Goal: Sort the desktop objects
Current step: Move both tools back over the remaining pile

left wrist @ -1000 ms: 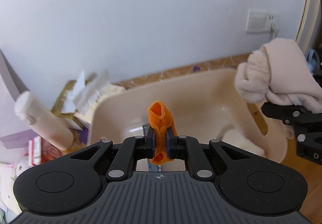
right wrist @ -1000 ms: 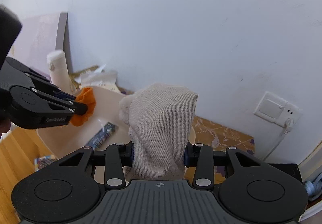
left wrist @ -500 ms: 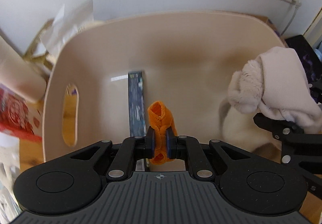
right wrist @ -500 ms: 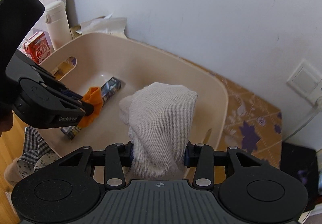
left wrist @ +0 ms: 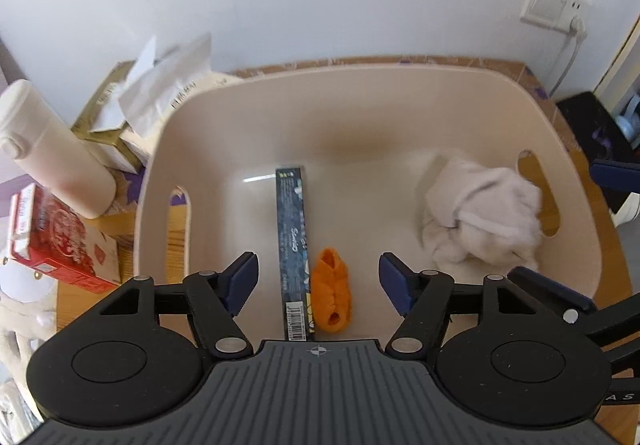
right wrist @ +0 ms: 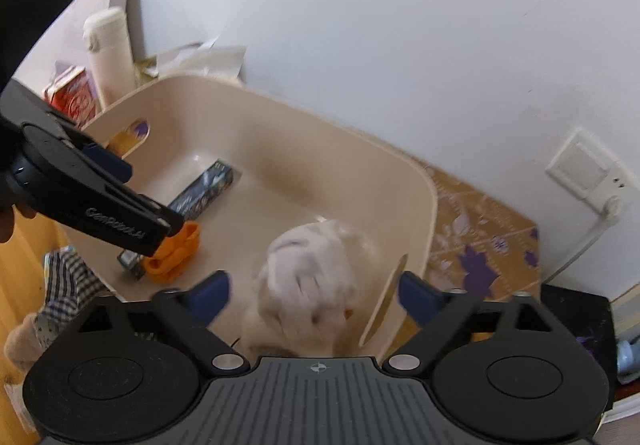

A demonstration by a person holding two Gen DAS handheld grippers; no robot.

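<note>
A beige plastic bin [left wrist: 360, 85] [right wrist: 304, 133] stands by the wall. Inside lie a long dark box [left wrist: 293, 241] [right wrist: 204, 191], a small orange cloth item [left wrist: 332, 295] [right wrist: 176, 253] beside it, and a pale pink fluffy cloth [left wrist: 480, 213] [right wrist: 312, 285] at the bin's right end. My left gripper [left wrist: 318, 281] is open and empty above the orange item. My right gripper [right wrist: 312, 293] is open and empty above the pink cloth, which is blurred.
Left of the bin stand a white bottle [left wrist: 52, 149] [right wrist: 110, 53], a red carton [left wrist: 56, 241] [right wrist: 72, 97] and crumpled paper packets [left wrist: 160, 85]. A wall socket with a plug [left wrist: 554, 7] [right wrist: 588, 173] is on the right. A checked cloth [right wrist: 60, 285] lies in front.
Both grippers have opened. The orange item has dropped from my left gripper into the bin, and the pink cloth has dropped from my right gripper into the bin's right end.
</note>
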